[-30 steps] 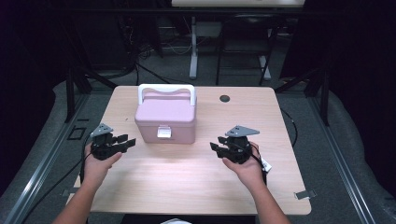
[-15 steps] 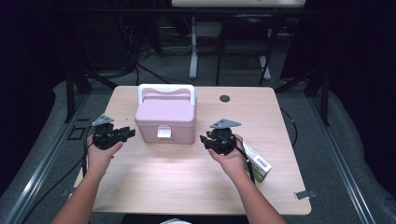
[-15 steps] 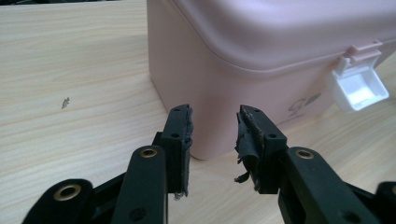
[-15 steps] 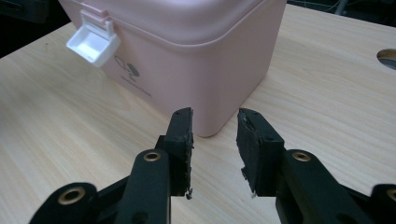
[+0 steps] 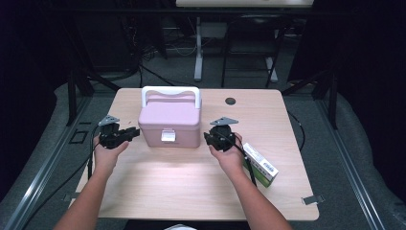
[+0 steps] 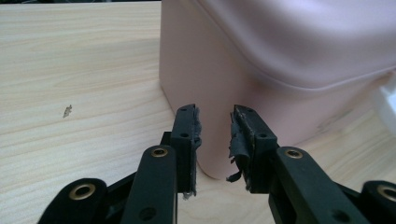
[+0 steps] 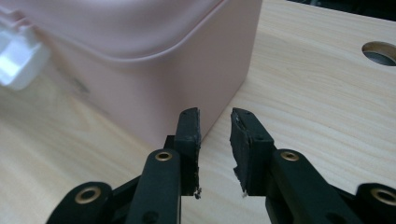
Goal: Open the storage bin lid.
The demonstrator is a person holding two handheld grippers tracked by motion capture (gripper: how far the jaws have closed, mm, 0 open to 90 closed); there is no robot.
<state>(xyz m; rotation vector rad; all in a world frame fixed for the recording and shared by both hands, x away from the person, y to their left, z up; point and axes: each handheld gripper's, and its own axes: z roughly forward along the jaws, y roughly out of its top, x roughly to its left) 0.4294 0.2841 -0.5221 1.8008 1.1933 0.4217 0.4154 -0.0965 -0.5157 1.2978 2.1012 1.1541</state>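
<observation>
Both tongs have closed in on the pink box (image 5: 169,125) since a second ago, the right tongs (image 5: 213,139) travelling farthest, from out near the surface's right side to just off the box's right front corner, uncovering a green-and-white carton (image 5: 260,164) that now lies beside the person's right wrist. Nearest the camera, two bare forearms come in from the bottom edge across the pale wooden surface (image 5: 182,191). The left tongs (image 5: 131,132) sit just beside the box's left front corner, jaws parted by a narrow gap and holding nothing; in the left gripper view those tongs (image 6: 215,126) point straight at the rounded pink corner, whether touching it or not cannot be told. In the right gripper view the right tongs (image 7: 215,126) likewise stand slightly apart and empty, aimed past the box's corner at bare wood. The box stands upright at the centre of the surface, lid down, its white latch (image 5: 168,135) facing the person and its white handle (image 5: 171,91) raised behind. Farther back, a dark round hole (image 5: 231,101) marks the surface near its far edge.
</observation>
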